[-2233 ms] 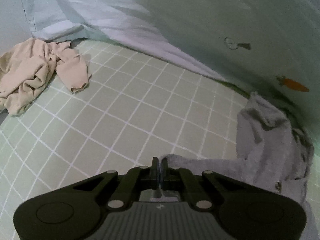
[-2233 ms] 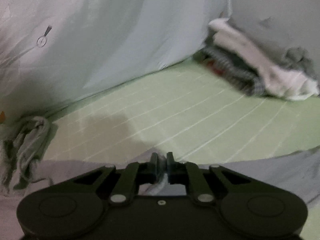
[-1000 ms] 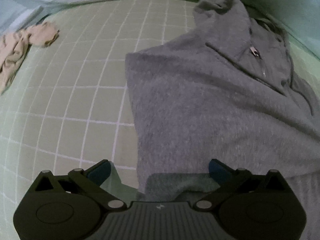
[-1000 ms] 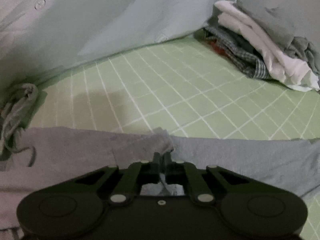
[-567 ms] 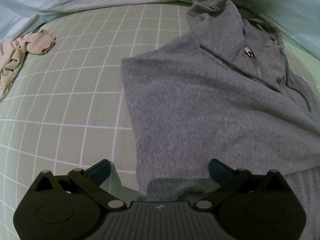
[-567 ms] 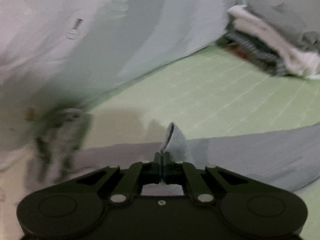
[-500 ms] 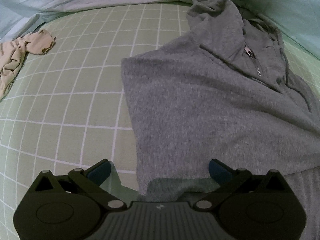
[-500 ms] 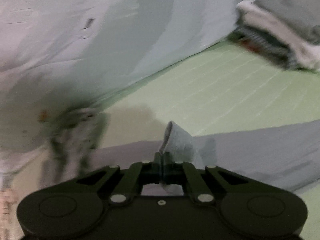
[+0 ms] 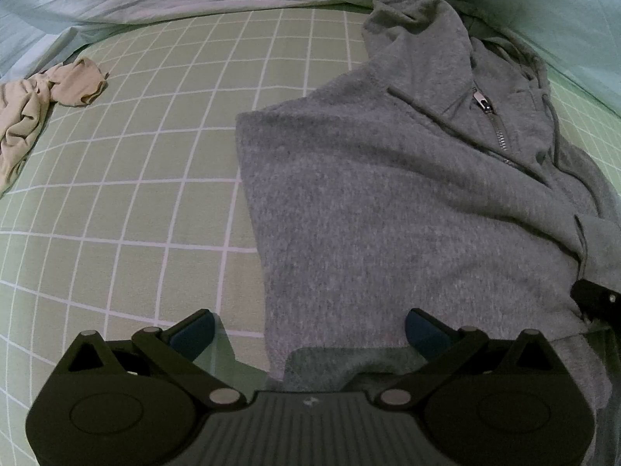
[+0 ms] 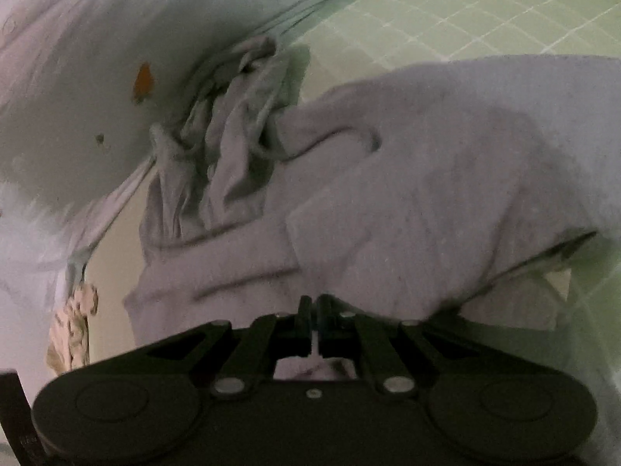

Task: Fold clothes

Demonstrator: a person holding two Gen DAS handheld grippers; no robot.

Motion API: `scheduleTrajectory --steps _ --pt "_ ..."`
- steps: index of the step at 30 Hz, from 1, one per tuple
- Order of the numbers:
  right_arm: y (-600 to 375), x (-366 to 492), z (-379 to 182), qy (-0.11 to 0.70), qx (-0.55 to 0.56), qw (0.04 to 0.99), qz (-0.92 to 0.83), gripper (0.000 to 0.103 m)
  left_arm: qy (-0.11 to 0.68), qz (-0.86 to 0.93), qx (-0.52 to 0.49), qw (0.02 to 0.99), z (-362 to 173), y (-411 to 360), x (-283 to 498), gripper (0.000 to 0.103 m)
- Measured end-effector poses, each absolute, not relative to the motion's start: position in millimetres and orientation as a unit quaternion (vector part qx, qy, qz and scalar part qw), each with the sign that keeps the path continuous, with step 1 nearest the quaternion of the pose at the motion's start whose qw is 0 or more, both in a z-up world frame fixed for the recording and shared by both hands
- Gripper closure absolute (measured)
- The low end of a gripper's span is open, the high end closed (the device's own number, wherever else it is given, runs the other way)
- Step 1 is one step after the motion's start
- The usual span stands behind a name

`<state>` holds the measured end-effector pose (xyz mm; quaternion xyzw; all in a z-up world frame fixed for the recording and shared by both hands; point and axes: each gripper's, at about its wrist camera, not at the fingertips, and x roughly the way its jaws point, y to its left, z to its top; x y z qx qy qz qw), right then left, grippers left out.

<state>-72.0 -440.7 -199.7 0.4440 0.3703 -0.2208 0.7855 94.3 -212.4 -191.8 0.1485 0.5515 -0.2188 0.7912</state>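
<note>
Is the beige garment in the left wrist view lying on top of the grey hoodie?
No, the beige garment lies crumpled at the far left on the green checked sheet, well apart from the grey hoodie.

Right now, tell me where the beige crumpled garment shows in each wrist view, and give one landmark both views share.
Left wrist: the beige garment lies at the far left edge, on the green checked sheet, apart from the grey hoodie.
Right wrist: it shows low at the left edge, small and blurred, left of the hoodie.
Shared landmark: the grey hoodie, filling the right of the left view and the middle of the right view.
</note>
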Motion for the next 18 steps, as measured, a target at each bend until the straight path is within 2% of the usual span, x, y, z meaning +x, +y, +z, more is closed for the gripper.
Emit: scheduleTrajectory --steps 1,3,4,6,7,8,10,11,17,18 --pt "-439.3 -71.2 -196.8 0.374 0.434 0.791 -0.214 0.091 0.553 -0.219 0.149 0.79 -191.6 -212.7 94.8 0.0" --pt "-436.1 -69.9 -186.5 0.377 0.408 0.808 -0.195 0.063 0.556 -0.218 0.149 0.788 -191.2 -213.2 95.9 0.0" --pt "-434.0 -71.3 -177.2 0.372 0.389 0.822 -0.186 0.056 0.559 -0.216 0.148 0.787 -190.9 -213.5 96.5 0.0" --pt "-430.1 -74.9 -160.0 0.363 0.345 0.846 -0.184 0.022 0.566 -0.204 0.148 0.785 -188.6 -213.7 96.1 0.0" --pt "-429.0 -77.7 -152.4 0.36 0.315 0.856 -0.194 0.014 0.565 -0.197 0.149 0.788 -185.1 -213.5 94.0 0.0" --pt "-427.9 -80.8 -145.1 0.357 0.286 0.866 -0.204 0.009 0.559 -0.194 0.152 0.792 -180.8 -213.7 90.7 0.0" --pt "-430.1 -93.7 -139.5 0.352 0.242 0.875 -0.227 0.007 0.544 -0.194 0.155 0.802 -170.3 -214.6 82.4 0.0" --pt "-432.8 -100.4 -138.6 0.351 0.223 0.877 -0.241 0.002 0.536 -0.199 0.153 0.806 -164.0 -215.9 77.4 0.0" --pt "-463.0 -149.1 -156.3 0.367 0.176 0.846 -0.345 0.001 0.507 -0.251 0.142 0.812 -137.4 -249.1 50.3 0.002" --pt "-469.2 -157.7 -160.2 0.372 0.175 0.837 -0.36 0.001 0.502 -0.264 0.147 0.811 -135.1 -259.7 45.0 0.006"
